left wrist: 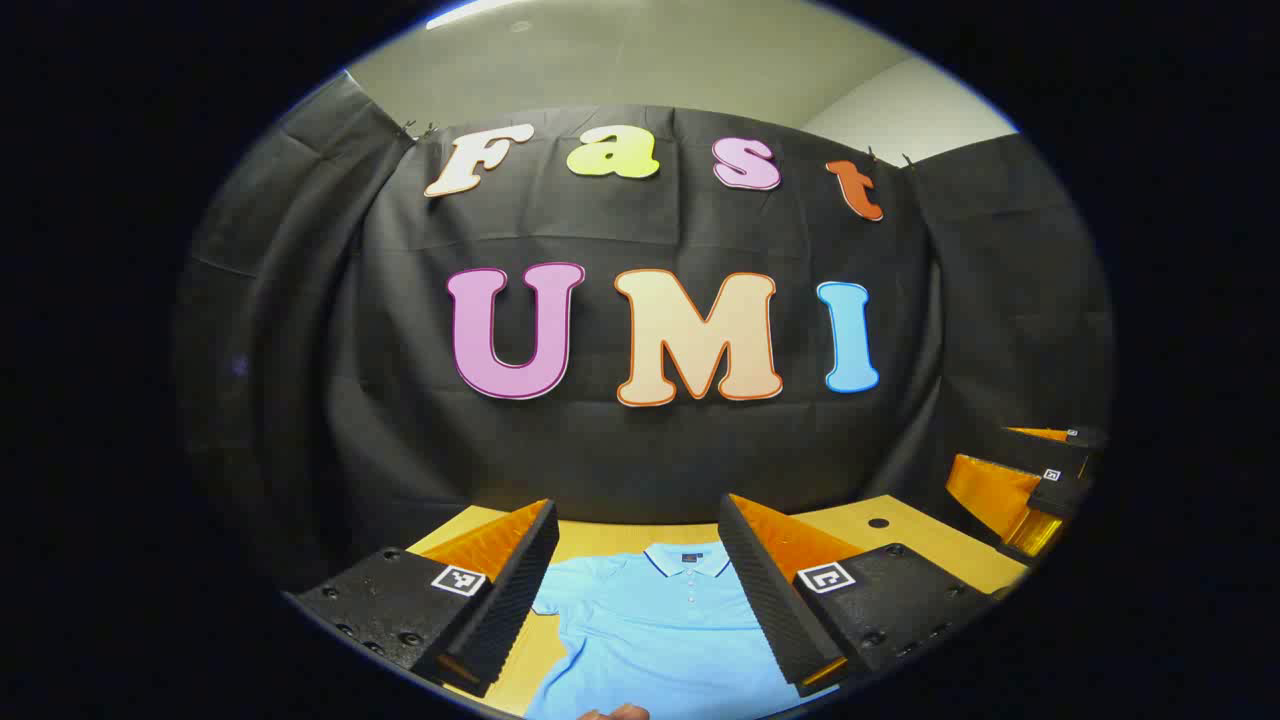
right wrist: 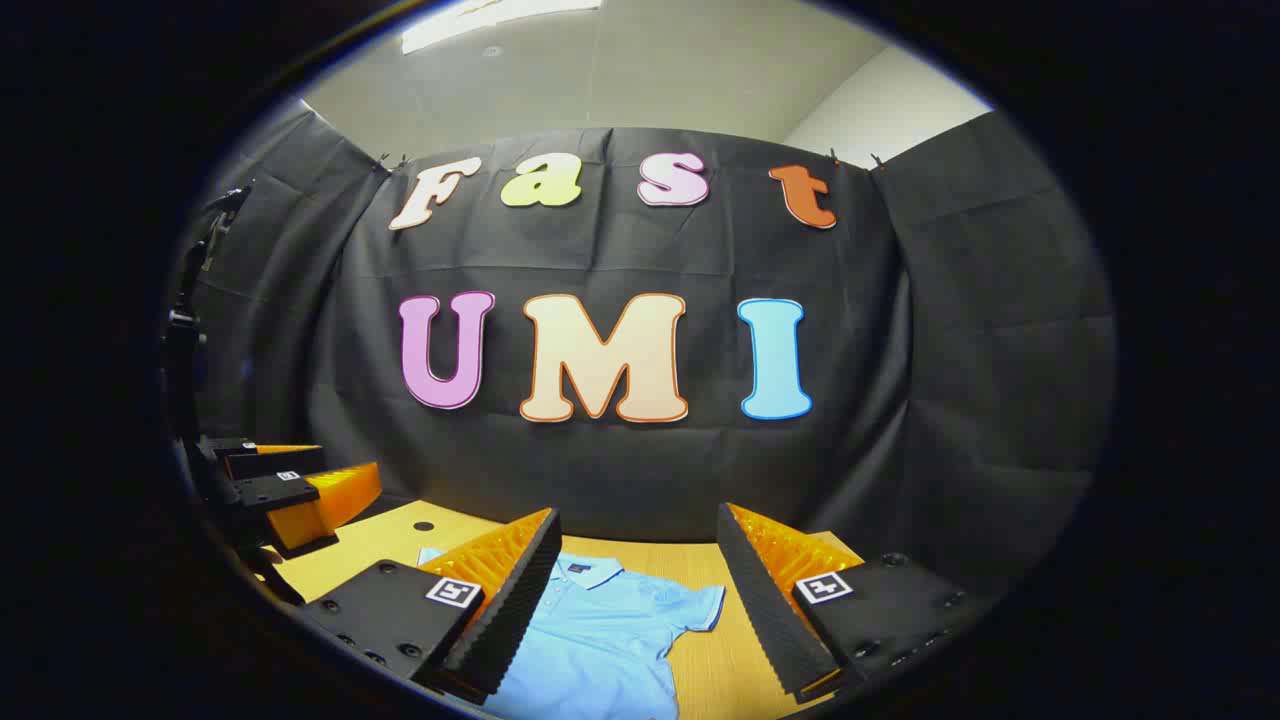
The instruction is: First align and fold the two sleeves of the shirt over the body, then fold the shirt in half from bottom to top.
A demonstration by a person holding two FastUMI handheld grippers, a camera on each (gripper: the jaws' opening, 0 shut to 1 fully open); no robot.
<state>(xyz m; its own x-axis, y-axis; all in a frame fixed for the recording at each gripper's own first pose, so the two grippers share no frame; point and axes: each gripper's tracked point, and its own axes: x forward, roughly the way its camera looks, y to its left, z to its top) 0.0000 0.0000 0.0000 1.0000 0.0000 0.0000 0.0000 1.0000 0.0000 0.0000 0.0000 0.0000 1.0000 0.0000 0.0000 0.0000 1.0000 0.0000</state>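
Note:
A light blue polo shirt point(left wrist: 655, 630) lies flat on the wooden table point(left wrist: 900, 545), collar toward the booth wall. In the left gripper view my left gripper point(left wrist: 640, 580) hangs open above the shirt's upper chest, fingers either side of the collar. The right gripper point(left wrist: 1040, 480) shows off to the right, held above the table. In the right gripper view the shirt point(right wrist: 600, 630) spreads below with one short sleeve point(right wrist: 700, 605) out to the right. My right gripper point(right wrist: 640, 590) is open above it, holding nothing. The left gripper point(right wrist: 290, 490) is at the left edge.
A small dark hole point(left wrist: 878, 523) marks the table top near the back right. The black booth wall stands close behind the table's far edge. A fingertip point(left wrist: 615, 712) peeks in at the bottom of the left gripper view.

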